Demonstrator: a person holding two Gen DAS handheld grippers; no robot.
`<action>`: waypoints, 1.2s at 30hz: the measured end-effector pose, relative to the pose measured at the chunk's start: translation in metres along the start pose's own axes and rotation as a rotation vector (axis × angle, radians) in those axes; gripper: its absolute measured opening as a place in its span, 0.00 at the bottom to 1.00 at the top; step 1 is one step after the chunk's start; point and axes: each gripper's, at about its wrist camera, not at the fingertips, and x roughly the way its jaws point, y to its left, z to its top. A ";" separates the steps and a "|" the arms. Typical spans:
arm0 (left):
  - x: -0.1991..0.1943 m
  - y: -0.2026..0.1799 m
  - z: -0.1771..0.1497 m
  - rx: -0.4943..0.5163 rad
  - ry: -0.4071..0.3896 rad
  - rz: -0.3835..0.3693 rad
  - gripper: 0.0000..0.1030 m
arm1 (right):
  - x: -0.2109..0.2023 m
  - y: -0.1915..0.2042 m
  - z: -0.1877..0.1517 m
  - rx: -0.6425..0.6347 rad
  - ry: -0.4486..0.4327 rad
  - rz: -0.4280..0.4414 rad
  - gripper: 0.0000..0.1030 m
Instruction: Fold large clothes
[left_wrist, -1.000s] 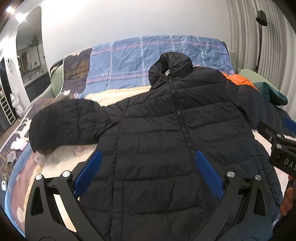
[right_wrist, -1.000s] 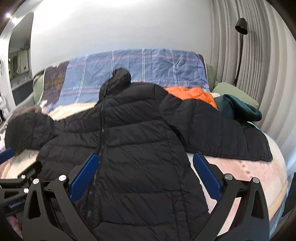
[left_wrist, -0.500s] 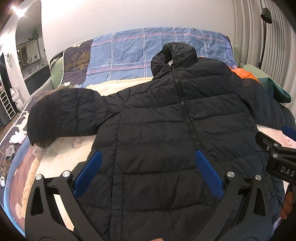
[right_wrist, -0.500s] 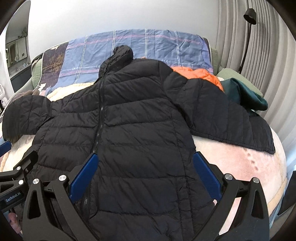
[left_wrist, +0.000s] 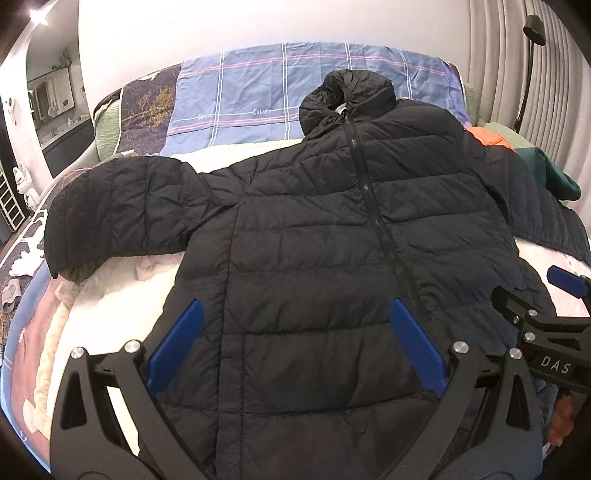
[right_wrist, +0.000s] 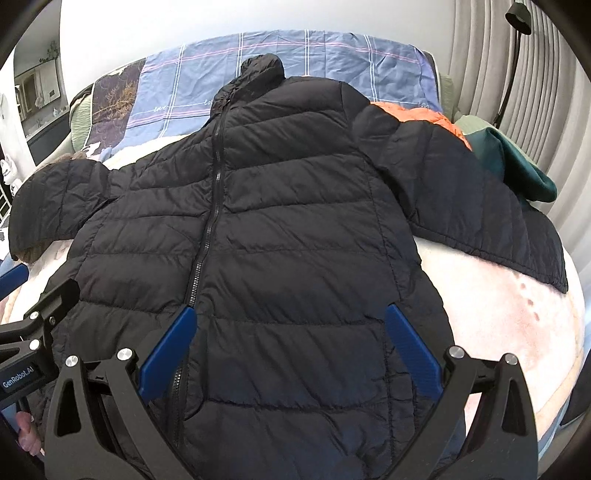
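A black quilted puffer jacket (left_wrist: 314, 229) lies zipped and face up on the bed, collar at the far end, both sleeves spread out to the sides; it also shows in the right wrist view (right_wrist: 288, 206). My left gripper (left_wrist: 295, 314) is open and empty, hovering above the jacket's lower left front. My right gripper (right_wrist: 288, 321) is open and empty above the lower right front. Each gripper shows at the edge of the other's view: the right one in the left wrist view (left_wrist: 535, 314), the left one in the right wrist view (right_wrist: 37, 314).
The jacket lies on a cream fleece blanket (left_wrist: 110, 295) over the bed. A blue plaid quilt (left_wrist: 258, 92) covers the headboard end. An orange garment (right_wrist: 424, 114) and a dark green garment (right_wrist: 517, 162) lie at the right. A floor lamp (left_wrist: 532, 55) and curtains stand at the right.
Both grippers have risen and tilted down, so the jacket fills more of each view. The jacket itself has not moved. Both grippers stay open.
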 end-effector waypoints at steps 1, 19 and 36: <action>0.001 0.000 0.000 0.000 0.002 -0.001 0.98 | 0.000 0.000 0.000 0.001 0.000 -0.001 0.99; 0.005 0.001 -0.002 -0.010 0.018 -0.017 0.98 | -0.007 -0.005 0.002 0.013 -0.076 0.050 0.99; 0.009 0.008 -0.004 -0.050 0.026 -0.039 0.98 | -0.008 -0.001 0.002 -0.010 -0.087 0.066 0.99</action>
